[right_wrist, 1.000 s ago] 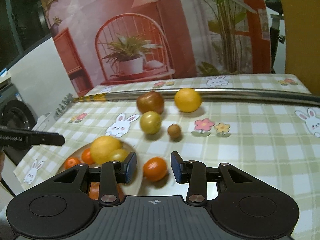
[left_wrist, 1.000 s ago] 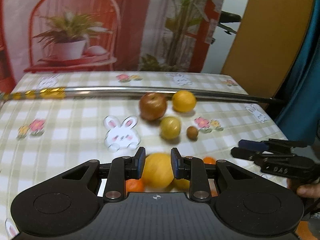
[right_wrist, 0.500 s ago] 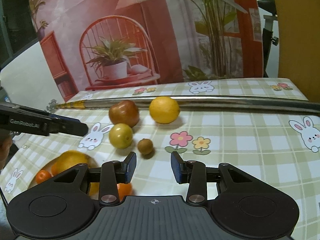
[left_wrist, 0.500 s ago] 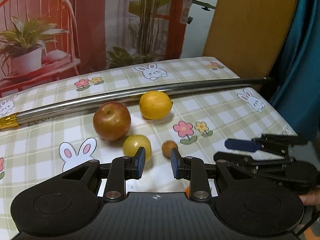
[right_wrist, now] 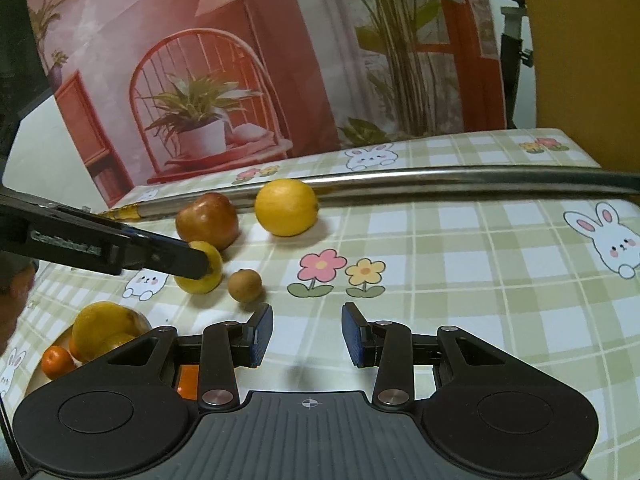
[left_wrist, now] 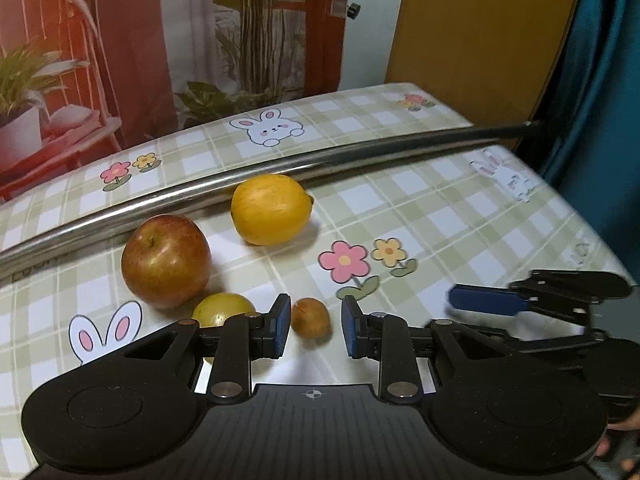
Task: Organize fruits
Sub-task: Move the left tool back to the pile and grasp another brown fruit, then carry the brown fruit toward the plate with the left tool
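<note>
In the left wrist view my left gripper (left_wrist: 312,326) is open, with a small brown fruit (left_wrist: 310,317) on the table between its fingertips, not gripped. A yellow-green fruit (left_wrist: 222,310) lies just left of it, a red apple (left_wrist: 166,260) behind that, and a yellow lemon (left_wrist: 272,208) further back. My right gripper (right_wrist: 306,334) is open and empty over the tablecloth. A plate (right_wrist: 52,342) at the lower left of the right wrist view holds an orange-yellow fruit (right_wrist: 102,324) and small oranges (right_wrist: 56,362).
A long steel pole (left_wrist: 280,168) lies across the table behind the fruits. The table's right edge (left_wrist: 580,208) drops off beside a teal curtain. The right gripper's body (left_wrist: 560,300) shows at the right of the left wrist view.
My left gripper left the plate and moved forward and right to the loose fruits, and now straddles the small brown fruit. The right gripper moved slightly forward.
</note>
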A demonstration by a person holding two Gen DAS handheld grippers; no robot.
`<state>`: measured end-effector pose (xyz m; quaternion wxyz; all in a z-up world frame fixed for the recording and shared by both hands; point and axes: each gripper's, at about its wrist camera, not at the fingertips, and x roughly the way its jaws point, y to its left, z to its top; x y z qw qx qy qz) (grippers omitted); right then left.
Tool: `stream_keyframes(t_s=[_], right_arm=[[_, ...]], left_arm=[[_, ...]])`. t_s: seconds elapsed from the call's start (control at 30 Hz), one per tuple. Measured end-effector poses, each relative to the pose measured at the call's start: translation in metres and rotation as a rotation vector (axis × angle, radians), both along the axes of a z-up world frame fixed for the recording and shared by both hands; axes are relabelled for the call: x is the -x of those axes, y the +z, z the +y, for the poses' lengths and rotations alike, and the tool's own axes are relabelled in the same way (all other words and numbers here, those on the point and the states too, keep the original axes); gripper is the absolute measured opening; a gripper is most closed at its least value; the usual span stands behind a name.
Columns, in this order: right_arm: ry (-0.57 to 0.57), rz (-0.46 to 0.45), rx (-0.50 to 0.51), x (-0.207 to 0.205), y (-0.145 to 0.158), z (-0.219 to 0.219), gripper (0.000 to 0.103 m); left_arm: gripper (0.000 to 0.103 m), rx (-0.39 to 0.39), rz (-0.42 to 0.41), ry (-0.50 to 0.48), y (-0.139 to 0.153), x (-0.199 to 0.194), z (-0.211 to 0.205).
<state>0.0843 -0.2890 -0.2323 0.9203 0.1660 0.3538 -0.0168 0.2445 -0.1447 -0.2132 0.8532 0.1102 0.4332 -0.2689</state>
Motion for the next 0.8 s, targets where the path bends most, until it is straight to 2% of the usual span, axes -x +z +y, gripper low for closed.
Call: stream_keyframes(t_s=[0.47,0.7,0.8], right_arm=[[-0.02,0.013,-0.023,0.007,-0.01,-0.009,0.036],[-0.022,0.017,-0.026,0.008,-0.011,-0.008,0.036],[-0.024,0.019,-0.029,0.008,-0.011,-0.009,0.036]], left_arm=[[0.028,-0.176,-0.057,-0.075,-0.022,0.0,-0.021],[0.027,-0.138,-0.067,-0.083,-0.014,0.006,-0.015],[0.027,-0.073,-0.057,-0.067,-0.003,0.01,-0.007]])
